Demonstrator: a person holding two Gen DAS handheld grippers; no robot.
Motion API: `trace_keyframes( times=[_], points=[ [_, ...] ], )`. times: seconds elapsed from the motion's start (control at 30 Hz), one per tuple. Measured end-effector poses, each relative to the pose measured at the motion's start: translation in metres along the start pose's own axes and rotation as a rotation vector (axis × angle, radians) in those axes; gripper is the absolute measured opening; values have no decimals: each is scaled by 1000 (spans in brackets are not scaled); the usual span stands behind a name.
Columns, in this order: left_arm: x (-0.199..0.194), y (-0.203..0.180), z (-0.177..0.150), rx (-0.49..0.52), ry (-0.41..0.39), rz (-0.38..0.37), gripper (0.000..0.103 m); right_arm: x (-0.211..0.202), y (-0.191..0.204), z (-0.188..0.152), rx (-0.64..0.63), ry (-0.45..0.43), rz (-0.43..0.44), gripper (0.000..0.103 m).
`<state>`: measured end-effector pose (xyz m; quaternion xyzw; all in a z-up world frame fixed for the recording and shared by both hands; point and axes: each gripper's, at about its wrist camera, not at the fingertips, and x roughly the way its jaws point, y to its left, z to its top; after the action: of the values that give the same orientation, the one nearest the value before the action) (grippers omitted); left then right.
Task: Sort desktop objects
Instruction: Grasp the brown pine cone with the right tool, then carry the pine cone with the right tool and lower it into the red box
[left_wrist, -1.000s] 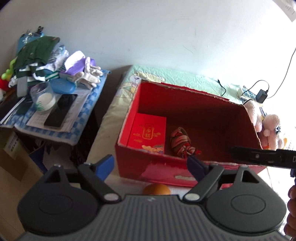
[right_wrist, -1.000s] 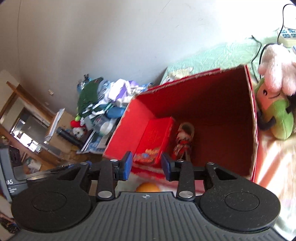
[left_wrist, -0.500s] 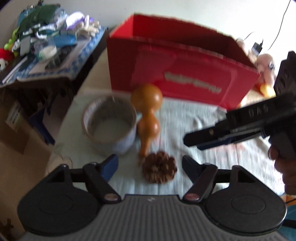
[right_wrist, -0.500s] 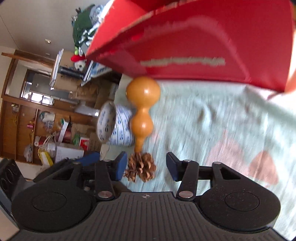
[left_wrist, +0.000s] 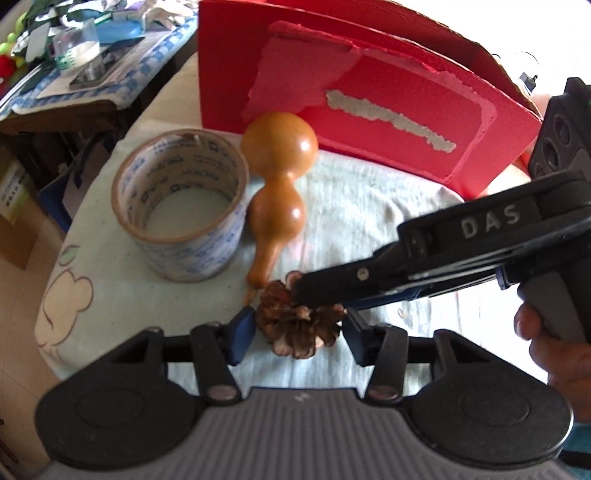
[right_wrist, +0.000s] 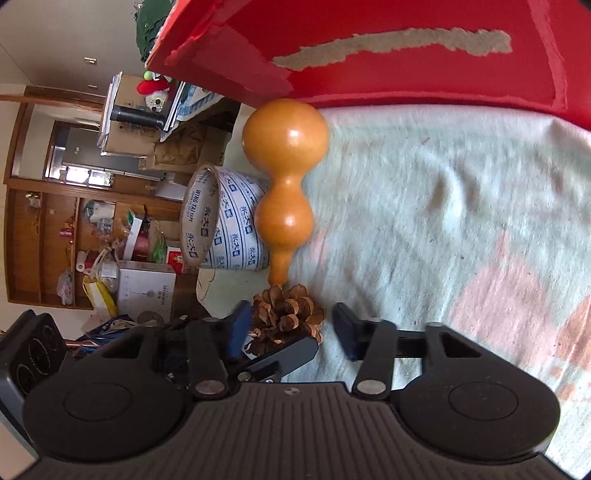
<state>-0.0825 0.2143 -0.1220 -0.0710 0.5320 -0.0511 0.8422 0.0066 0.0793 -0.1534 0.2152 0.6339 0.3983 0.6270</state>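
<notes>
Left to right on the cloth-covered surface: tape roll (left_wrist: 181, 203), gourd (left_wrist: 279, 192), pine cone (left_wrist: 299, 325) nearest us, red box (left_wrist: 369, 96) behind. We have both grippers, left (left_wrist: 297, 332) and right (right_wrist: 286, 328), jaws open, straddling the pine cone. Next, probably: close one pair, lift, carry to box. Half a second ago both stood farther back.

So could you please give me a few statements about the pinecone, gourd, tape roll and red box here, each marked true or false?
1. Both grippers, the left gripper and the right gripper, bracket the pinecone. True.
2. The gourd stands upright. False: it lies on its side.
3. The tape roll sits beside the gourd. True.
4. The gourd is inside the red box. False: it lies on the cloth before it.
</notes>
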Motion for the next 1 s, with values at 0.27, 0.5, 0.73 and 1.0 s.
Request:
trace_keyframes(
  times=[0.27, 0.5, 0.73, 1.0],
  points=[
    [4, -38, 13, 126, 2, -75, 50, -36, -14, -11, 16, -61, -18, 39],
    [-2, -103, 40, 316, -54, -182, 50, -106, -38, -27, 105, -235, -29, 39],
    [-24, -160, 77, 471, -168, -288, 50, -178, -37, -33, 113, -461, -68, 39],
    [-46, -172, 146, 545, -306, -333, 50, -226, -11, 0, 26, -641, -106, 39]
  ],
)
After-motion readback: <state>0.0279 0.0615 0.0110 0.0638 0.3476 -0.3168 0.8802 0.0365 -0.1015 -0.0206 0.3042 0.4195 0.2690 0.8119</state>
